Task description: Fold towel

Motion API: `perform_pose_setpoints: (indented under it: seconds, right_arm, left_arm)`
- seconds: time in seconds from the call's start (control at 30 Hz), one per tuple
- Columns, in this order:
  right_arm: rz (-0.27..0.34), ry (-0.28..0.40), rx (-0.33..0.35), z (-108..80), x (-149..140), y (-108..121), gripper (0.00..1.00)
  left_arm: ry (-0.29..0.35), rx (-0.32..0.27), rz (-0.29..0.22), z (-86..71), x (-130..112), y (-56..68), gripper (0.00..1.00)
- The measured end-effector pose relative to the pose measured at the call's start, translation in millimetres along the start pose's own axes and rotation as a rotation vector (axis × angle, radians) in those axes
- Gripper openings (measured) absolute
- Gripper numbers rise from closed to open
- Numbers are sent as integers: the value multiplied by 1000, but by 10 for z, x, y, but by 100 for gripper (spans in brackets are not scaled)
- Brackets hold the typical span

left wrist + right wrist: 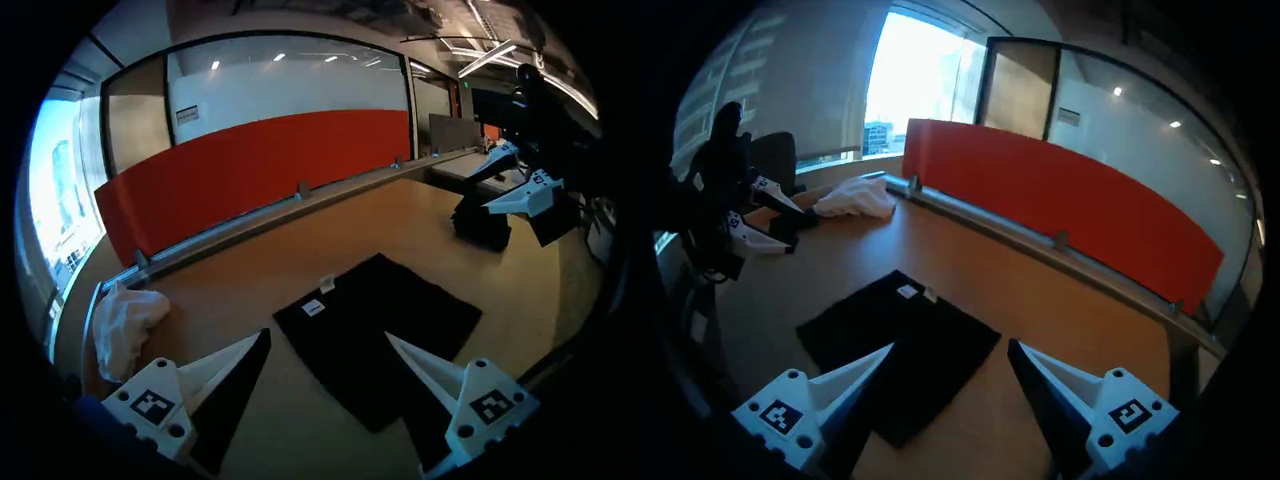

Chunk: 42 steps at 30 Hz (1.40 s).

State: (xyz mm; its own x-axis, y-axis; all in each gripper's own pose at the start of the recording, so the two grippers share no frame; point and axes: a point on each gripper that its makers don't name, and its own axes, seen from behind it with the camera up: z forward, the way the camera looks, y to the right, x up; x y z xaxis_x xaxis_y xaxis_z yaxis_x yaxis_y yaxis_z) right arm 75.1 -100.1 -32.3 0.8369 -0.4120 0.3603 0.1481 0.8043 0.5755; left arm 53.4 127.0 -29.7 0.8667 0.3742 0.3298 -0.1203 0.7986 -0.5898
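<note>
Both hang spread and empty, my left gripper [326, 334] and right gripper [952, 344]. The towel [400, 304] looks soft, light and limp, so I'd pinch its corners.

Left gripper [326, 336]: fingers spread wide, pointing forward and tilted slightly down. Right gripper [952, 346]: fingers also wide apart, same downward tilt. Each appears in the other's view, far off to one side, held aloft. The two are well apart.
</note>
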Motion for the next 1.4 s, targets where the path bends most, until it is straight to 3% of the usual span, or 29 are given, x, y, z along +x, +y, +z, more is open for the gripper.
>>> perform_pose_setpoints:
  seconds: [0.8, 1.1, 1.4]
  right_arm:
    - [-19, -162, 89, 507, -1115, -474, 100]
    - [-6, -227, 109, 577, -1494, -587, 100]
    - [-13, -296, 140, 540, -1843, -724, 100]
  left_arm:
    - [-185, -99, 3, 437, -1116, 452, 94]
    - [-271, -126, -8, 486, -1504, 563, 94]
    - [-335, -160, -21, 483, -1747, 680, 94]
